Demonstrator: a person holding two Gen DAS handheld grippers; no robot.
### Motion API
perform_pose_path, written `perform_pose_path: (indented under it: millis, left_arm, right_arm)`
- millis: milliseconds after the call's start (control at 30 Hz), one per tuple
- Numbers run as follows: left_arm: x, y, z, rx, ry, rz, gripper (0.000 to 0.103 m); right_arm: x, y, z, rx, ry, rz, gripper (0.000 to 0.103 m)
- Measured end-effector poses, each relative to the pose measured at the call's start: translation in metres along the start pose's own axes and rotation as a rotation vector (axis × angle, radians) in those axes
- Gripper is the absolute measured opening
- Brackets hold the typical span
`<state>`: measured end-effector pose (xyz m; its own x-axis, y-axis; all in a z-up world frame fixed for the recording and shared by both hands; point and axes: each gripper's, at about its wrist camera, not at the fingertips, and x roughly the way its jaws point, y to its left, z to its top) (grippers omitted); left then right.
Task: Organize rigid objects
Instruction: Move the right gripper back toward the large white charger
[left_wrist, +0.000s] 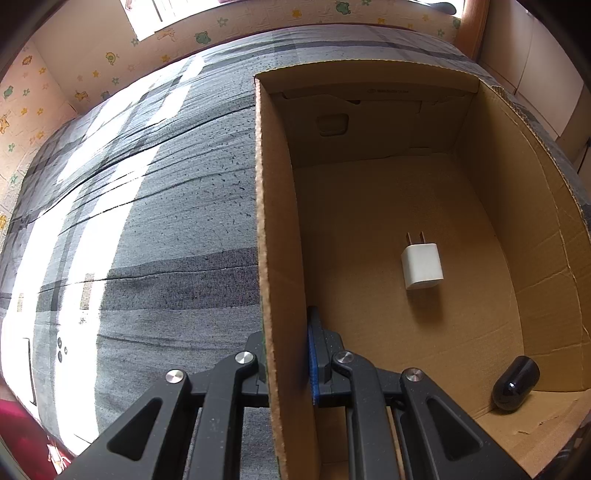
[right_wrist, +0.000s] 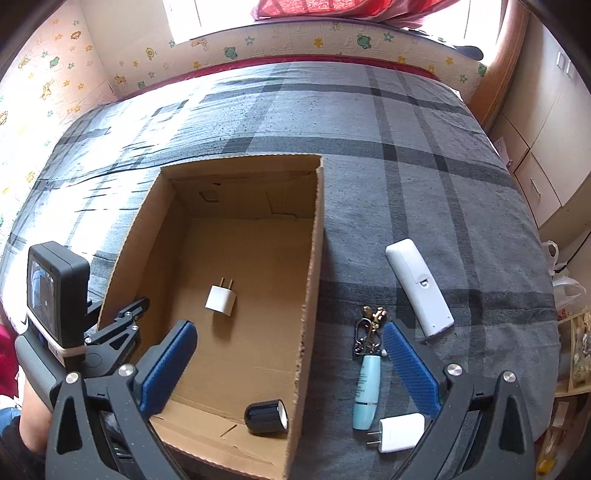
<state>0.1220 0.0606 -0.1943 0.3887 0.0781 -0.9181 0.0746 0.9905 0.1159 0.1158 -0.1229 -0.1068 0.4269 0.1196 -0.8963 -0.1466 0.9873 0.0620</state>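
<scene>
An open cardboard box (left_wrist: 269, 221) sits on a bed. My left gripper (left_wrist: 286, 354) is shut on the box's left wall, one finger outside and one inside. In the box lie a white plug charger (left_wrist: 422, 266) and a black cylinder (left_wrist: 516, 384). In the right wrist view my right gripper (right_wrist: 290, 369) hangs wide open above the box's right wall (right_wrist: 314, 240), holding nothing. The charger (right_wrist: 220, 300) and black cylinder (right_wrist: 266, 415) show in the box. The left gripper (right_wrist: 142, 302) is on the box's left side. Right of the box lie a white remote (right_wrist: 419, 288), a keychain (right_wrist: 369, 332), a teal tube (right_wrist: 367, 391) and a second white charger (right_wrist: 397, 432).
The bed has a grey plaid cover (right_wrist: 406, 166) that stretches wide behind and beside the box. A padded wall with cartoon animals (right_wrist: 229, 51) runs along the far side. Cupboards (right_wrist: 535, 184) and bags (right_wrist: 569, 291) stand off the bed's right edge. A person's arm (right_wrist: 33, 417) is at the lower left.
</scene>
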Motion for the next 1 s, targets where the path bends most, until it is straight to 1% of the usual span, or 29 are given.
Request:
perform_pose_path:
  millis: [267, 533, 733, 833, 1000]
  left_arm:
    - [-0.001, -0.001, -0.001, 0.003, -0.005, 0.004, 0.013]
    - [-0.001, -0.001, -0.001, 0.002, -0.005, 0.004, 0.013]
    - [-0.001, -0.001, -0.002, 0.002, -0.006, 0.005, 0.013]
    - [-0.001, 0.0, -0.002, 0.003, -0.006, 0.006, 0.013]
    - [0.0, -0.001, -0.001, 0.004, -0.006, 0.01, 0.013]
  right_arm:
    - [-0.001, -0.052, -0.027, 0.078, 0.023, -0.049, 0.103]
    - [0.006, -0.096, -0.057, 0.174, 0.048, -0.075, 0.103]
    - [0.017, -0.115, -0.079, 0.199, 0.066, -0.103, 0.103]
    - [0.025, -0.124, -0.091, 0.22, 0.081, -0.093, 0.103]
    - [0.038, -0.133, -0.107, 0.226, 0.114, -0.107, 0.103]
